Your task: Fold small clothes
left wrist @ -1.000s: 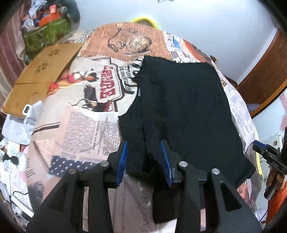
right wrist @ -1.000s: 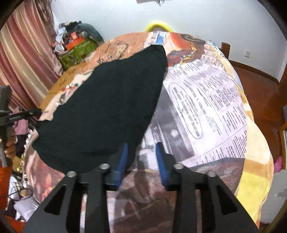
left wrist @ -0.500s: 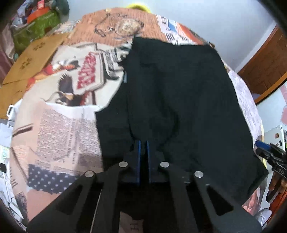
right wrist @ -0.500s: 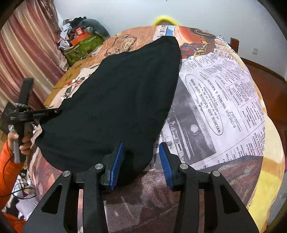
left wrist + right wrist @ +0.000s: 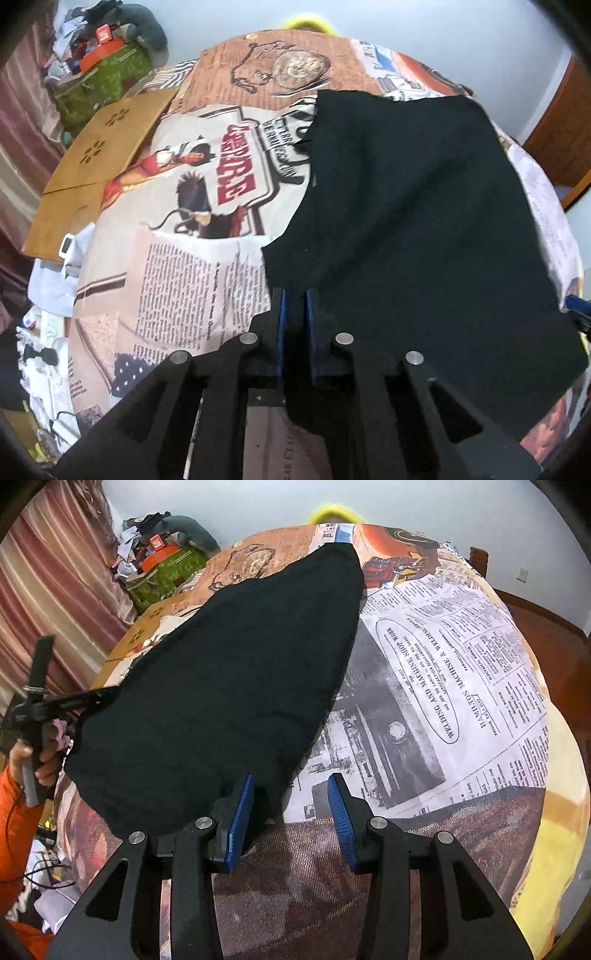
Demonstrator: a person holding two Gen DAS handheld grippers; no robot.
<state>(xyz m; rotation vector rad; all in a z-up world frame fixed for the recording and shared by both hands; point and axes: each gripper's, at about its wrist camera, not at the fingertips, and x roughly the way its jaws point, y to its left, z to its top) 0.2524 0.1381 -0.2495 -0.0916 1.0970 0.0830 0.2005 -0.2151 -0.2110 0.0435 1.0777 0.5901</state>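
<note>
We work a black garment (image 5: 406,206) spread flat on the newspaper-print cloth (image 5: 177,266). Our left gripper (image 5: 294,314) has its jaws nearly together, pinching the garment's near left corner, with the fabric running ahead and to the right of them. Our right gripper (image 5: 291,812) stands with jaws wide, the near right corner lying between them against the left pad, ungrasped. We judge the first fold is being set up: next, the right jaws should close on that corner before both lift.
</note>
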